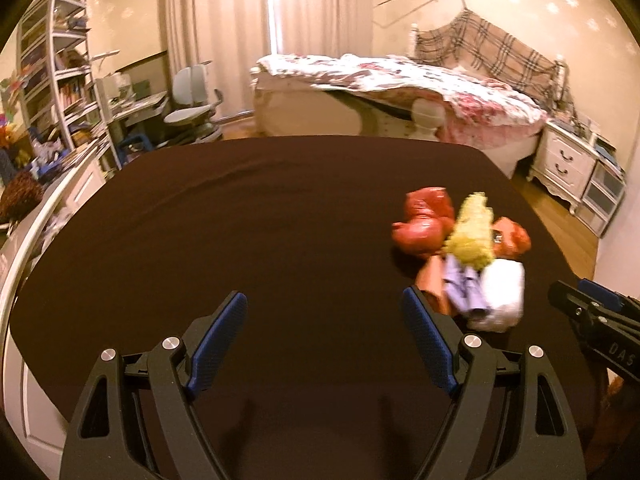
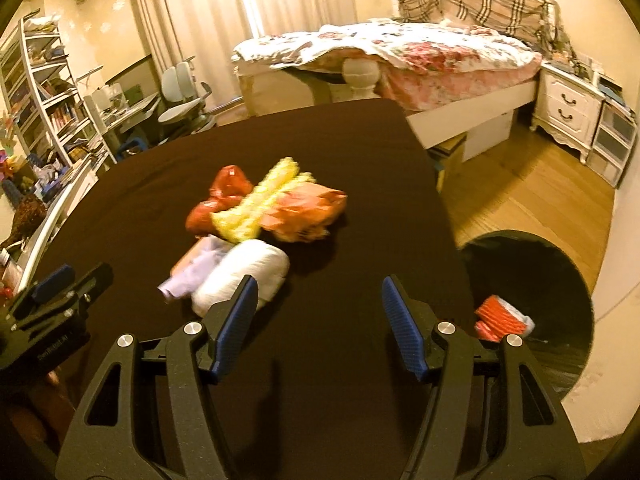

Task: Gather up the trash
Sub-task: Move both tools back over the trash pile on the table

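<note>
Left gripper (image 1: 324, 312) fingers apart, empty, over dark table (image 1: 240, 220); right gripper (image 2: 316, 300) fingers apart, empty; trash pile (image 2: 256, 224) on table, just beyond right gripper's left fingertip; bin (image 2: 532, 300) right of table holds red wrapper (image 2: 500, 318).

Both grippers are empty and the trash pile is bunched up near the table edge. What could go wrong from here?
1. The trash pile is tangled: gripping the white wad may drag the purple scrap along or scatter pieces.
2. The orange wrapper lies toward the table edge; a nudge could tip it to the floor, short of the bin.
</note>
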Motion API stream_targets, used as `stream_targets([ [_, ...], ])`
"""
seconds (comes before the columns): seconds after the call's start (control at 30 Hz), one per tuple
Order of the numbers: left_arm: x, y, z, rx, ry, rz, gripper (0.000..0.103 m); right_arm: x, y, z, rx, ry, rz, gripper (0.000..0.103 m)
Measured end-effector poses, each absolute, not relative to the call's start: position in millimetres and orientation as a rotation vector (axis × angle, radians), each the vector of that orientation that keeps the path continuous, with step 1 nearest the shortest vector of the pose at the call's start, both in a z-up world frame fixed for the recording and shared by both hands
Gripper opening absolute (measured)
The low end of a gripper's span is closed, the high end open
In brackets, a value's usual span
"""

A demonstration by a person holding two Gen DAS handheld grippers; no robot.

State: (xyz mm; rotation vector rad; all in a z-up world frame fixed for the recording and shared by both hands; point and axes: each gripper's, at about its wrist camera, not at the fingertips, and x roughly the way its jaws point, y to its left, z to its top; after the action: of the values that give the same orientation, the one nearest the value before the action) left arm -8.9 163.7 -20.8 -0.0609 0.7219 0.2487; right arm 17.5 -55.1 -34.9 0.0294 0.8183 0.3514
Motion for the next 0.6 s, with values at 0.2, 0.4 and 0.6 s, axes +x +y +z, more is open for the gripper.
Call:
stream_targets([
  [0.2, -13, 178, -29, -0.086, 0.739, 0.266, 0.079, 27, -28, -34, 0.034, 0.833, 0.386, 0.063],
  [0.4, -14, 182, -36, -0.103, 0.755, 0.263, 0.079, 35, -7, -51, 0.006, 0.878, 0.381, 0.063],
  [0.6, -13, 189, -37, -0.117, 0.758, 0.265, 0.079, 30, -11, -56, -0.002, 0.891, 0.385, 0.063],
])
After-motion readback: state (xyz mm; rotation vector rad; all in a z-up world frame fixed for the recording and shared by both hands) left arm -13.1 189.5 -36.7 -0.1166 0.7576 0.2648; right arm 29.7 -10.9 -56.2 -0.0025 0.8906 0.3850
